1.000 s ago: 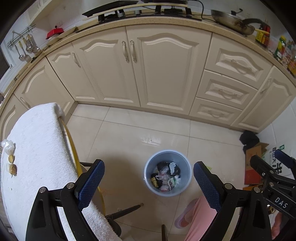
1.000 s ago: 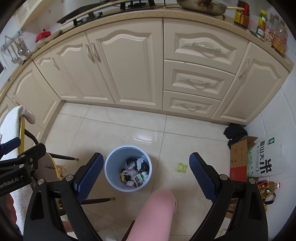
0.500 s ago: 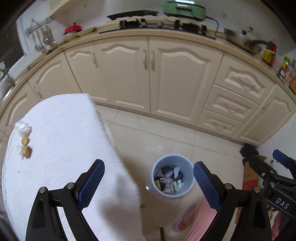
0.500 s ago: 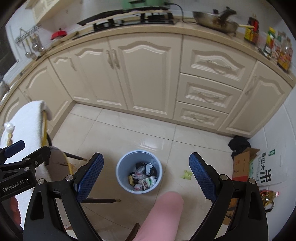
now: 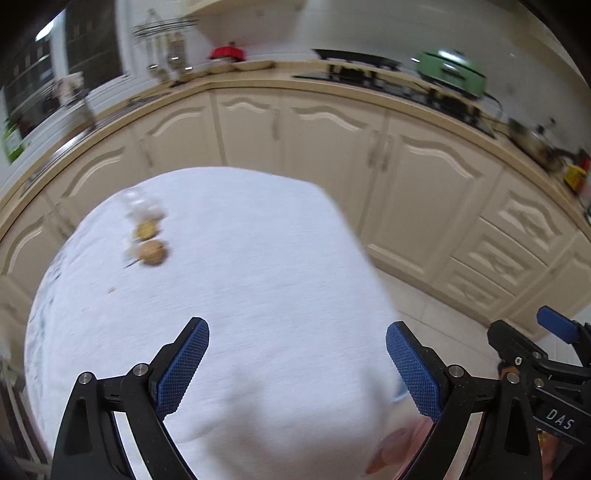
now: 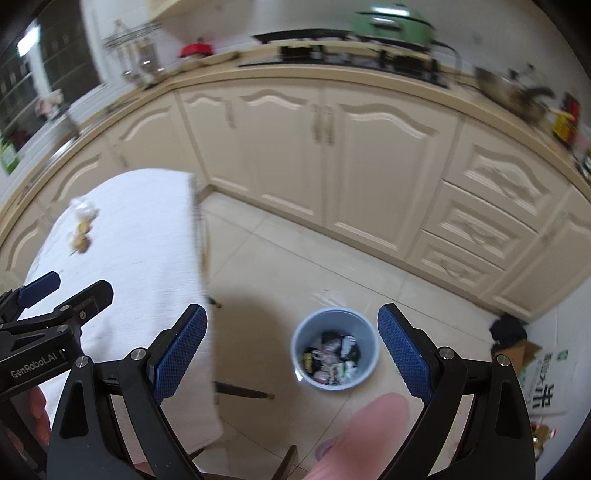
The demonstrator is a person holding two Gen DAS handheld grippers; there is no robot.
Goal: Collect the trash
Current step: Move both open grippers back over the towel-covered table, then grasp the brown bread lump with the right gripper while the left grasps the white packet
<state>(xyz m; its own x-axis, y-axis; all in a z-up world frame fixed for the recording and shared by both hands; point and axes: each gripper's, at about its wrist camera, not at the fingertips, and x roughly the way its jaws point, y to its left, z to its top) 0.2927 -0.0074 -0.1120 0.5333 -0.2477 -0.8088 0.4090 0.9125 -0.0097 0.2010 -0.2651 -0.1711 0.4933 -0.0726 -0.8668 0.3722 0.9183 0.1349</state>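
Observation:
Scraps lie on the white-clothed table [image 5: 258, 295]: a brown round scrap [image 5: 152, 252], a yellowish one [image 5: 146, 229] and a crumpled clear wrapper [image 5: 138, 205] behind them. My left gripper [image 5: 297, 354] hovers open over the cloth, well short of the scraps, holding nothing. The right wrist view shows the same scraps [image 6: 82, 236] far left and a pale blue bin [image 6: 334, 356] on the floor with trash inside. My right gripper [image 6: 291, 347] is open and empty above the floor, with the bin between its fingers. Both views are motion-blurred.
Cream cabinets [image 6: 332, 166] curve around the back under a counter with a green appliance [image 6: 391, 22] and a pan [image 6: 509, 92]. A cardboard box and printed bag [image 6: 543, 376] sit at the right wall. Dark table legs [image 6: 243, 391] and a pink-clad leg [image 6: 362, 435] are below.
Both grippers have risen and swung left. The table top now fills the left wrist view and the bin has dropped out of it. Both stay open.

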